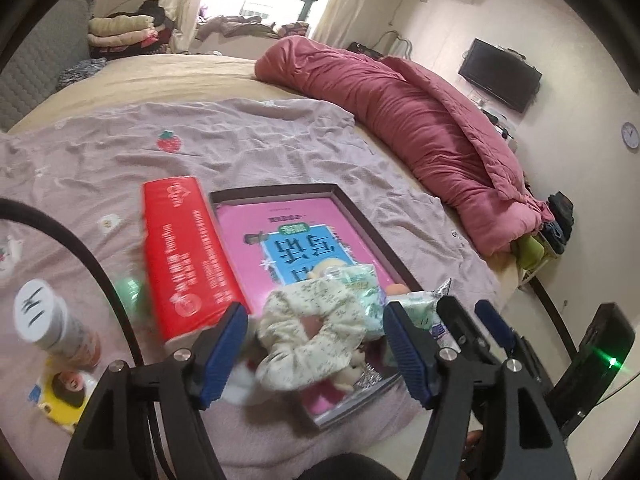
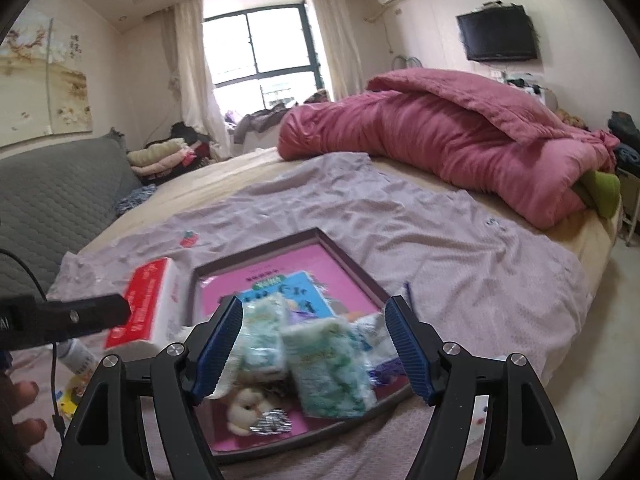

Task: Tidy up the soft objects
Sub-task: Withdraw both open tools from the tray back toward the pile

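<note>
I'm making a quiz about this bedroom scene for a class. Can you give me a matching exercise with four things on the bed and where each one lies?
Things:
1. floral scrunchie
2. red tissue box
3. rolled pink quilt
4. white bottle

Places:
A. along the far side of the bed
B. in the shallow box, on top of the pink book
C. standing on the sheet, left of the red box
D. right against the shallow box's left wall

Pairs: 1-B, 2-D, 3-A, 4-C
</note>
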`<state>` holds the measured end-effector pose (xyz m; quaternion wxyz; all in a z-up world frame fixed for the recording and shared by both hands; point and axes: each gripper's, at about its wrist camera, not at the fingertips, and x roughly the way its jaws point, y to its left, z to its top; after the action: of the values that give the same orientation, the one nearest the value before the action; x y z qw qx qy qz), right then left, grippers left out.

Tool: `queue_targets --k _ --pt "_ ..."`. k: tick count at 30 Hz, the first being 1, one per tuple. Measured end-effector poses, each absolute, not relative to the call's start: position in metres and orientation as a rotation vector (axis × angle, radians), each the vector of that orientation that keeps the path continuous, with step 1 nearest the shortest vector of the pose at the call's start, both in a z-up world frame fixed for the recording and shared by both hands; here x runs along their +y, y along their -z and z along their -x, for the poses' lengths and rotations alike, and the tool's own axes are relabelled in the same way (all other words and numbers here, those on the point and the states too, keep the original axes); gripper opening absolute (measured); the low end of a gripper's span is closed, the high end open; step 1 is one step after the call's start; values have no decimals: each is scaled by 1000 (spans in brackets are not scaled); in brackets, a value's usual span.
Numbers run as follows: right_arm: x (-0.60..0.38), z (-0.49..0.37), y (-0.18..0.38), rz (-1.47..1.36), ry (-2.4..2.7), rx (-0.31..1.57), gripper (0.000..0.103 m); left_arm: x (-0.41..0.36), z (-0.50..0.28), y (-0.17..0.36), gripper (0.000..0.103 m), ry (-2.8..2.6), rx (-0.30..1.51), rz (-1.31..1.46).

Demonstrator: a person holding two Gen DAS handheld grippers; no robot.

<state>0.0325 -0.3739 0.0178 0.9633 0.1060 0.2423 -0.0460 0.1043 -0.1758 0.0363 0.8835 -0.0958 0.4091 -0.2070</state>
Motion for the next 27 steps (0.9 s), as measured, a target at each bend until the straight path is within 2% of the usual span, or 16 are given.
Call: queue_targets --k 14,20,27 --pt "-284 -34 -56 -33 -201 473 75 -62 -53 -42 70 273 856 276" --pt "-238 -52 -71 52 -359 526 76 -9 -48 -19 70 171 904 340" --pt "-163 -80 -63 348 -588 607 76 26 -55 16 70 110 977 400"
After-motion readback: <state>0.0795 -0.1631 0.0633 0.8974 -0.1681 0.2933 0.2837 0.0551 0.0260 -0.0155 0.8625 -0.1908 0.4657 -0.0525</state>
